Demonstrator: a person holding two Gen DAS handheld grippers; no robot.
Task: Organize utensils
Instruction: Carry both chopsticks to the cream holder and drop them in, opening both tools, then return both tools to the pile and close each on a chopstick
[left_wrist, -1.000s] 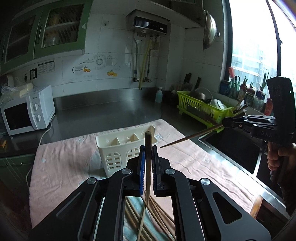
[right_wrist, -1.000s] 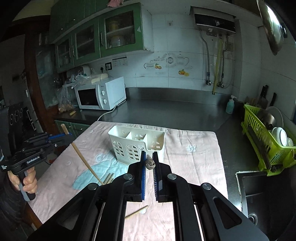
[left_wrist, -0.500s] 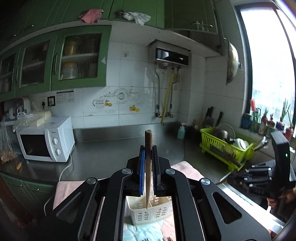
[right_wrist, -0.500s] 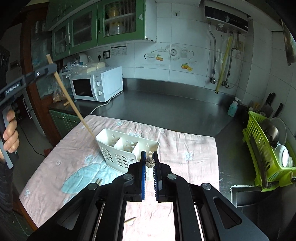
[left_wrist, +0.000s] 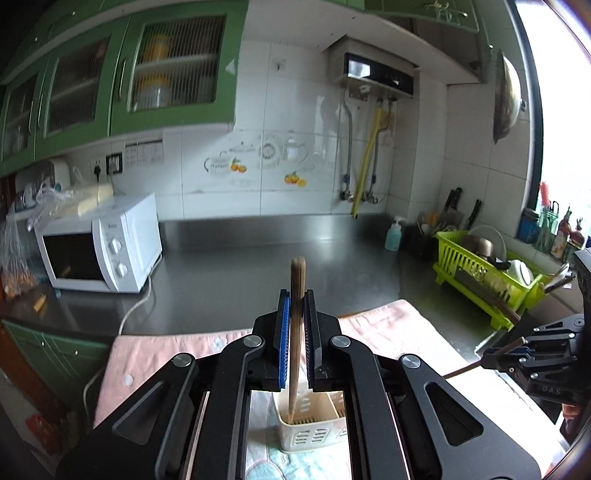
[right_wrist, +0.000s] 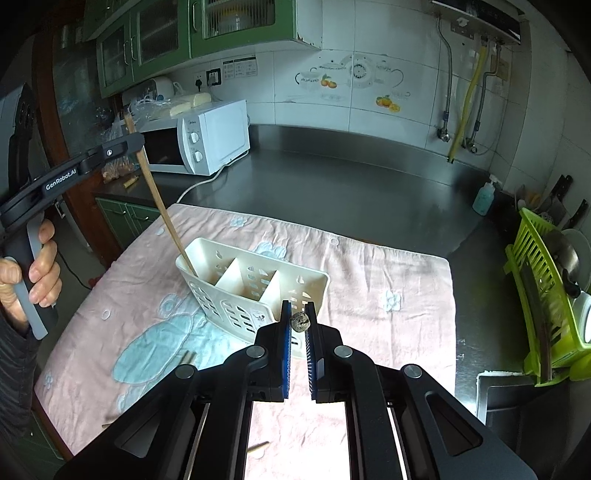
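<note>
**Chopsticks at the holder**

While the left gripper (left_wrist: 295, 314) clamps a wooden chopstick (left_wrist: 294, 332), its lower tip sits inside the left end compartment of the white utensil holder (right_wrist: 255, 288) on the pink cloth (right_wrist: 388, 280). Nearer, the right gripper (right_wrist: 298, 325) is pinched on another chopstick's end (right_wrist: 299, 320), just beside the holder's near wall.

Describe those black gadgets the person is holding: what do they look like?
Each tool is a matte black frame of hinged links with silver rivets, ending in two narrow fingers lined with ribbed blue pads. The left tool bears white "GenRobot.AI" lettering and a grey-and-black pistol handle. The left hand emerges from a dark sleeve.
</note>
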